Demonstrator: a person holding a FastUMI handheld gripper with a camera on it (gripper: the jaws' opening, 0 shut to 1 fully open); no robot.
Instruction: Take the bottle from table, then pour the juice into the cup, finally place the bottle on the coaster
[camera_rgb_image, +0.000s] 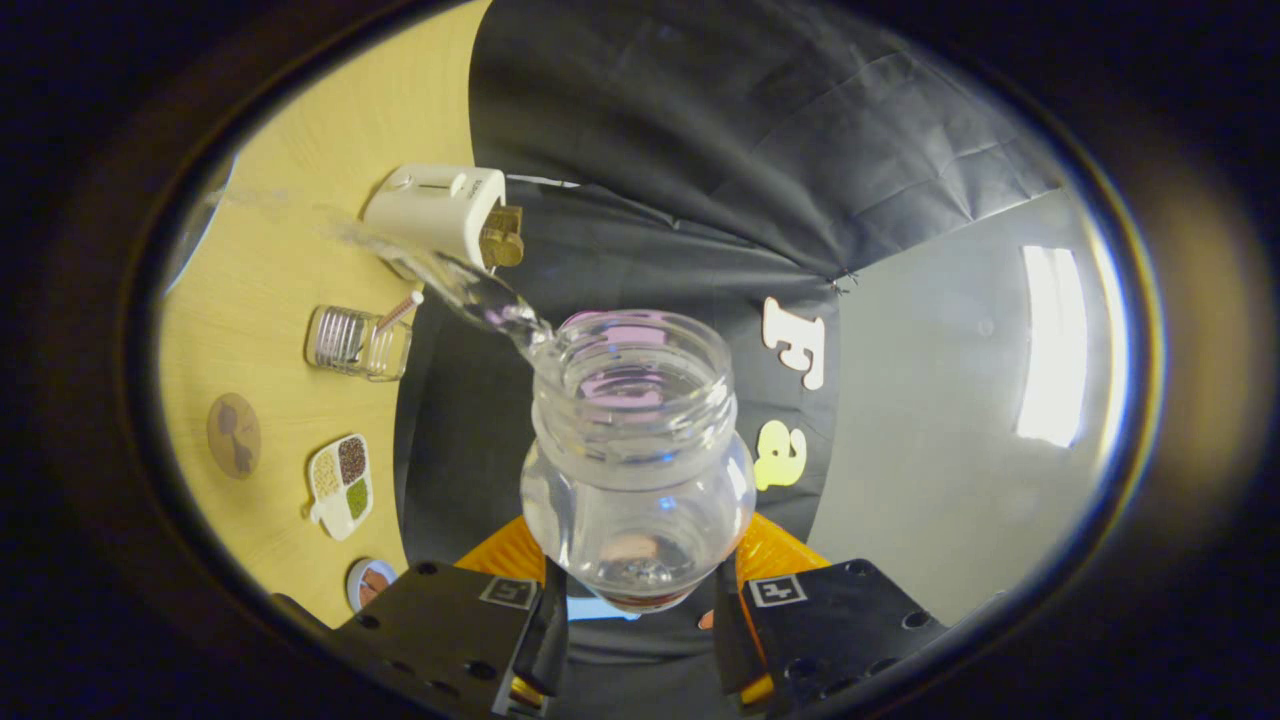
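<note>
Pouring is under way: you have the bottle (638, 450) pinched between both fingers of the gripper (640, 640), its base seated between them and its open mouth pointing ahead, away from the tool. The whole view is rolled over, so the wooden table (270, 290) stands off to one side of the fingers, which fits a bottle tipped hard to pour. Clear liquid leaves the lip in a stream (440, 275) that arcs away beyond the fingers, passing just by the white appliance (440, 215).

The ribbed glass cup (358, 342), with a straw in it, sits on the table near that stream, but you cannot tell from here whether the liquid actually lands in it; the far end of the stream seems to run past it. Little liquid seems left in the bottle.

So the pickup is done and the pour looks close to finished. Left for you: right the bottle, then set it on the round brown coaster (234, 435), which lies just beside the cup.
</note>
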